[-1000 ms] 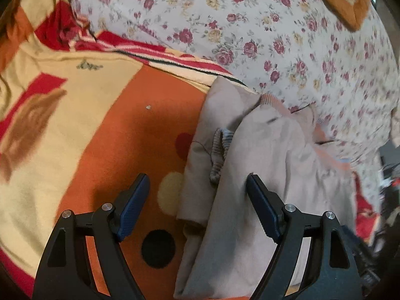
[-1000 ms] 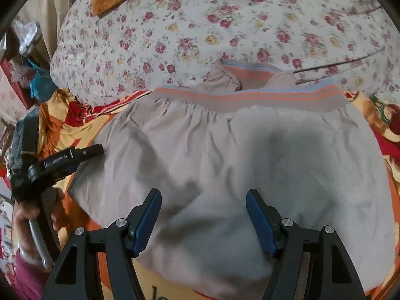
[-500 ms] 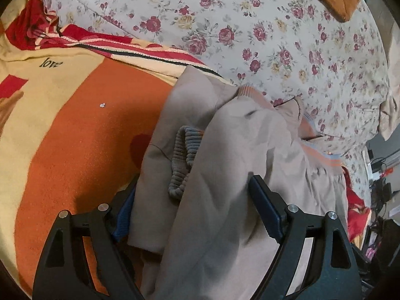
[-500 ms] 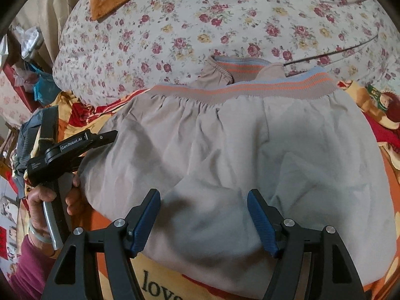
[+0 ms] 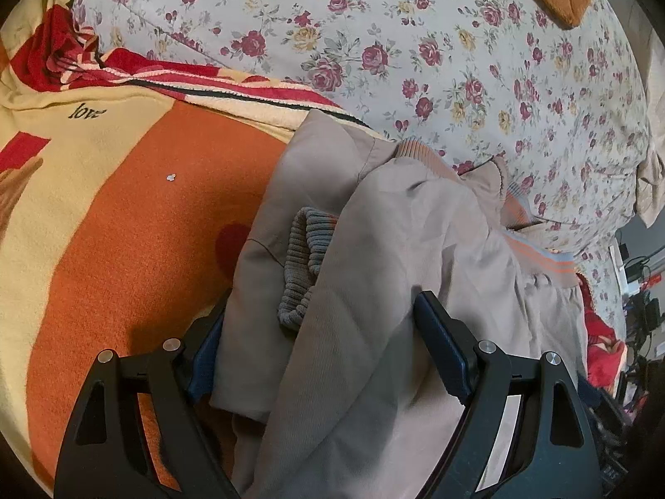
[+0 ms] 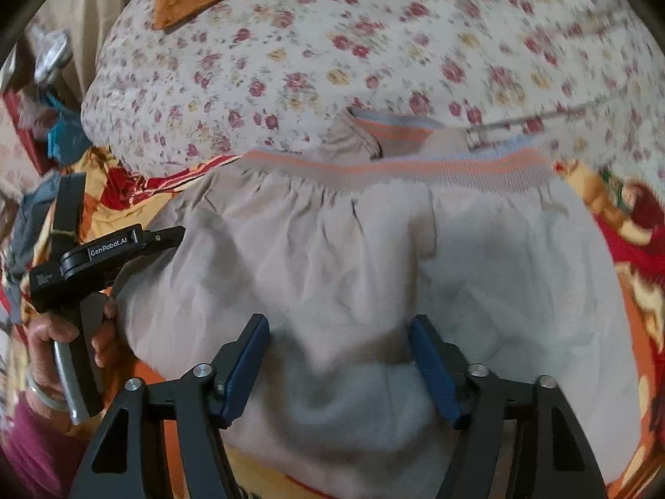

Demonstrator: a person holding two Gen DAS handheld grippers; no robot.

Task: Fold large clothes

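On the bed, over an orange and yellow blanket (image 5: pixel 124 249), lies a beige jacket (image 6: pixel 353 258), partly folded, with its striped hem band (image 6: pixel 395 166) against a flowered quilt (image 5: pixel 415 41) that rises behind it. In the left wrist view the left gripper (image 5: pixel 324 353) stands with its jaws wide around the near edge of the jacket: the left finger is tucked beside and partly under the folded cloth, while the right finger (image 5: pixel 440 349) rests on top of the cloth, so the fabric is between them but I do not see it pinched. A grey ribbed cuff (image 5: pixel 303 266) shows out from under the upper layer, just in front of this gripper. In the right wrist view the right gripper (image 6: pixel 338 357) is low over the middle of the jacket; its jaws are closing, with a raised bit of cloth between the blue pads, which do not seem to press on it. At the left of that view a hand (image 6: pixel 62 332) in a dark red sleeve (image 6: pixel 29 449) holds the other tool at the jacket's side edge.
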